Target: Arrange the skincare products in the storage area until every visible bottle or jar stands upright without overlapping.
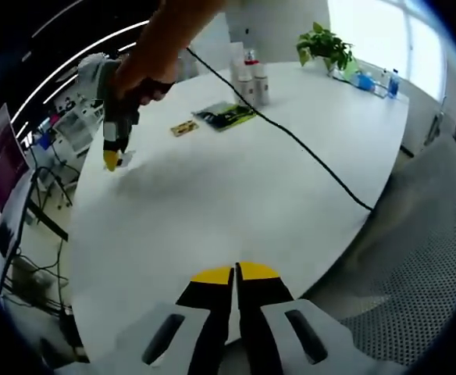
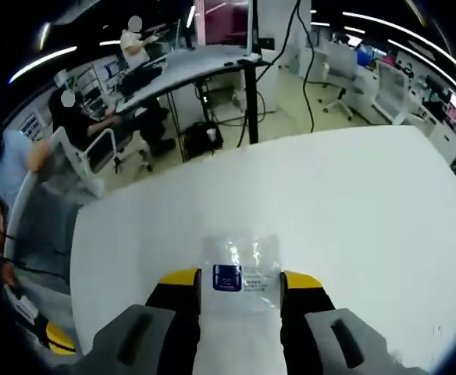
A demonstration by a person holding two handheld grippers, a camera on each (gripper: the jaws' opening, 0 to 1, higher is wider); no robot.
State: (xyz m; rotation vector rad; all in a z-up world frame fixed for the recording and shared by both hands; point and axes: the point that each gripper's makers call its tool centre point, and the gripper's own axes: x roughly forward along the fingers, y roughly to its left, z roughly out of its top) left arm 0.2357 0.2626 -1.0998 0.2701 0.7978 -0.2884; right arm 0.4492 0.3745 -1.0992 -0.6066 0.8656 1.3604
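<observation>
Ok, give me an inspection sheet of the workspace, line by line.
Surface: white table, mostly bare.
Job's things: bottles standing upright in a cluster at the far edge; a clear sachet with a blue label lying flat between the right gripper's jaws.
Clutter: dark green packet and a small yellow-brown item lying flat.
Grippers: left gripper jaws closed, holding nothing; right gripper jaws apart around the sachet.
Cables: black cable running across the table.
Surroundings: potted plant, mesh chair, office desks with seated people.
</observation>
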